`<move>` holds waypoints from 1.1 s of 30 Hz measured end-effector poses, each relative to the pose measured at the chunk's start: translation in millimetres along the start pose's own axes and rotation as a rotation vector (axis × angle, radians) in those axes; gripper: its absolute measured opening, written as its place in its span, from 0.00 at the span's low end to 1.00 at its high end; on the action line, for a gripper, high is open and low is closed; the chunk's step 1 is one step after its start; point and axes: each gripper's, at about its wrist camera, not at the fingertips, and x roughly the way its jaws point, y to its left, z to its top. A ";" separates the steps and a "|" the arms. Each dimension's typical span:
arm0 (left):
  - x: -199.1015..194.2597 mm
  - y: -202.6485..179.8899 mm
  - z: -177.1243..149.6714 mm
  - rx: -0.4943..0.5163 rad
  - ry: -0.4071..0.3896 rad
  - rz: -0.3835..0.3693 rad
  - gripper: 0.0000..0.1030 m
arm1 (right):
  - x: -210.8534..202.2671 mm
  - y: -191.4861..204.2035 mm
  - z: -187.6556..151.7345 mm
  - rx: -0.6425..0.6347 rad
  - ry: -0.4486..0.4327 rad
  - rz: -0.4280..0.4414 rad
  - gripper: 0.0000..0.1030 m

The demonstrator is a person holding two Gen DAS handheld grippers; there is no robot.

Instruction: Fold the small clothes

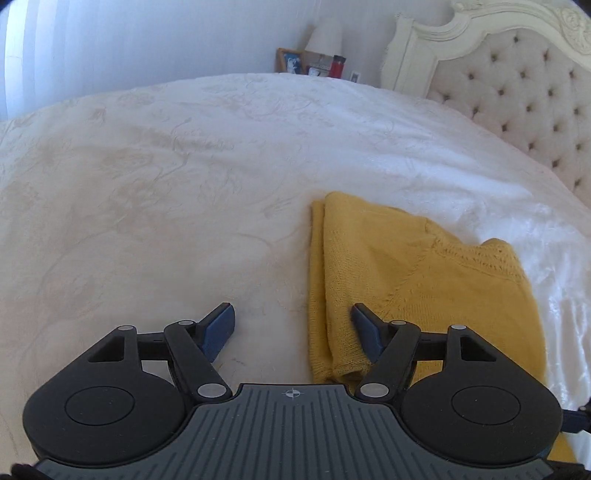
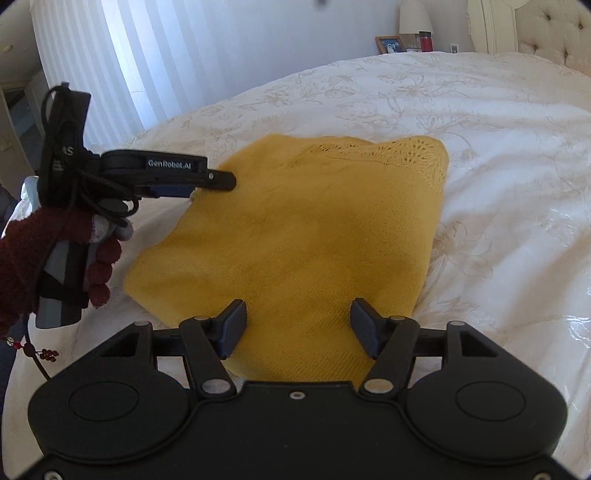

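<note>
A yellow knit garment [image 1: 406,269] lies folded on the white bedspread [image 1: 166,184]; it also shows in the right wrist view [image 2: 306,236]. My left gripper [image 1: 291,314] is open and empty, its jaws straddling the garment's left folded edge near the close corner. It also shows from the side in the right wrist view [image 2: 218,181], at the garment's left edge. My right gripper [image 2: 297,314] is open and empty, low over the garment's near edge.
A tufted cream headboard [image 1: 517,92] stands at the bed's right end. A bedside table beyond the bed holds a lamp [image 1: 327,33], a photo frame [image 1: 291,61] and a red bottle [image 1: 337,65]. White vertical blinds [image 2: 129,62] hang at the left.
</note>
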 end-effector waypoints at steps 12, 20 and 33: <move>-5.6 17.9 -14.5 -0.046 -0.021 -0.057 0.73 | 14.9 -35.9 68.8 0.046 -0.171 0.139 0.80; -4.2 15.9 -13.8 -0.026 -0.015 -0.062 0.75 | 94.0 -65.7 100.8 0.124 -0.062 0.091 0.79; -15.8 20.2 2.2 -0.080 0.062 -0.132 0.81 | 41.5 -104.3 88.8 0.295 -0.156 0.040 0.85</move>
